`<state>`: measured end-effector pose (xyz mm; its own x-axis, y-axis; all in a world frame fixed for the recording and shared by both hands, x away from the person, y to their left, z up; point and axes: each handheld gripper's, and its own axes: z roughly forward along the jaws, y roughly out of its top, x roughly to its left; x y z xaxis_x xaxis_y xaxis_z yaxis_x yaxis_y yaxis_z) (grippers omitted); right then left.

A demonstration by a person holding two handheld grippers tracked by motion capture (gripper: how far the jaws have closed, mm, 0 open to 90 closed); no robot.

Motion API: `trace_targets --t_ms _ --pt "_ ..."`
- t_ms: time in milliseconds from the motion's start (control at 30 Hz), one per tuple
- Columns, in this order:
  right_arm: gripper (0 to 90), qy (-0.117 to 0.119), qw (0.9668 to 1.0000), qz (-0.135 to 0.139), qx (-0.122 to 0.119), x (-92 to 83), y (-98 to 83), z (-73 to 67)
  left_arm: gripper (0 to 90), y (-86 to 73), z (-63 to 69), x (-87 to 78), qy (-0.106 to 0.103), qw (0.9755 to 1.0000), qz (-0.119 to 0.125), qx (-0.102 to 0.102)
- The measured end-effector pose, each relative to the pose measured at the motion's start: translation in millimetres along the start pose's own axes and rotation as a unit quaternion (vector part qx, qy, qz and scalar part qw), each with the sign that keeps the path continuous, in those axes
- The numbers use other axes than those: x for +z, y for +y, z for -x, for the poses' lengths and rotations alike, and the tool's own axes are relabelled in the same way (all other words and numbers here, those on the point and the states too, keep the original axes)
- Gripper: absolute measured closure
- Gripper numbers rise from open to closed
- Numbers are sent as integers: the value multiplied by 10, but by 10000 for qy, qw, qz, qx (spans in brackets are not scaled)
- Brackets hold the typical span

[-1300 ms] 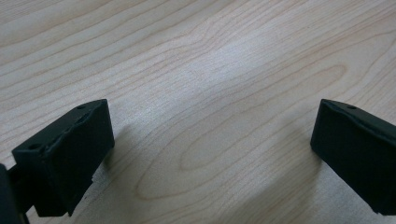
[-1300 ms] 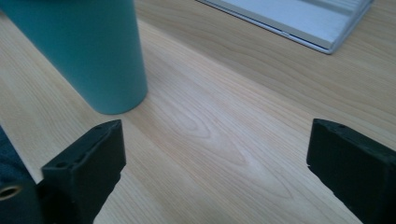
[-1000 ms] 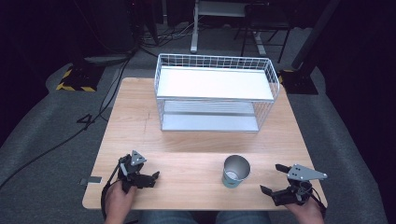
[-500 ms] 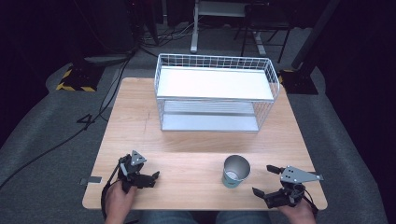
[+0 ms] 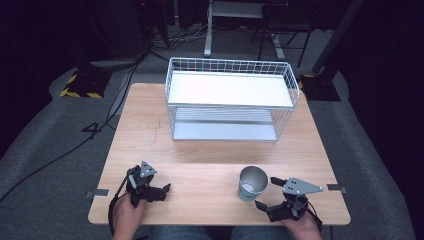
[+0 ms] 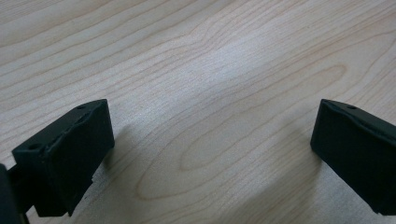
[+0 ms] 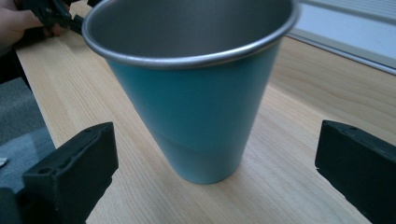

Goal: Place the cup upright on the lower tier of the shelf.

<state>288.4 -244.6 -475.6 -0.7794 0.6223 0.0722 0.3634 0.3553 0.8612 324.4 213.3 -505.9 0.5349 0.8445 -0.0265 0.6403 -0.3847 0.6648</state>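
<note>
Cup (image 7: 196,93): rim cut off by the right gripper view's top edge at 12 o'clock; interior bottom not visible. Left hand (image 5: 127,215) and right hand (image 5: 302,229): cut off at the high view's bottom edge, 6 o'clock. Rack (image 5: 230,102) lower shelf: partly hidden beneath the upper shelf.

Matt metal cup (image 7: 196,93) on grained wooden table (image 7: 299,140).

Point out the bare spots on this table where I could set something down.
Most of the wooden table is bare: the strip left of the wire rack, and the stretch between the rack and the teal cup. The rack's top shelf is empty too. It is tightest at the front right, between cup and right gripper.
</note>
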Motion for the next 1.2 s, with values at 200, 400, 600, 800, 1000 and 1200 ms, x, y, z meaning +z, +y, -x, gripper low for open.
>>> trace_targets --t_ms 200,400,600,800,1000,1200 --pt "0 -127 9998 -129 56 200 -34 -85 0 0 0 0 0 10000 1 -1" --pt "1 -96 9998 -158 -43 332 -18 -168 0 0 0 0 0 10000 0 0" --pt "38 -316 9994 -156 -18 449 0 -229 0 0 0 0 0 10000 0 0" --pt "170 -445 9989 -84 74 490 4 -239 0 0 0 0 0 10000 1 0" --pt "218 -487 9988 -82 59 478 4 -236 0 0 0 0 1 10000 0 -1" --pt "222 -466 9989 -91 -38 483 18 -250 0 0 0 0 0 10000 0 -2"
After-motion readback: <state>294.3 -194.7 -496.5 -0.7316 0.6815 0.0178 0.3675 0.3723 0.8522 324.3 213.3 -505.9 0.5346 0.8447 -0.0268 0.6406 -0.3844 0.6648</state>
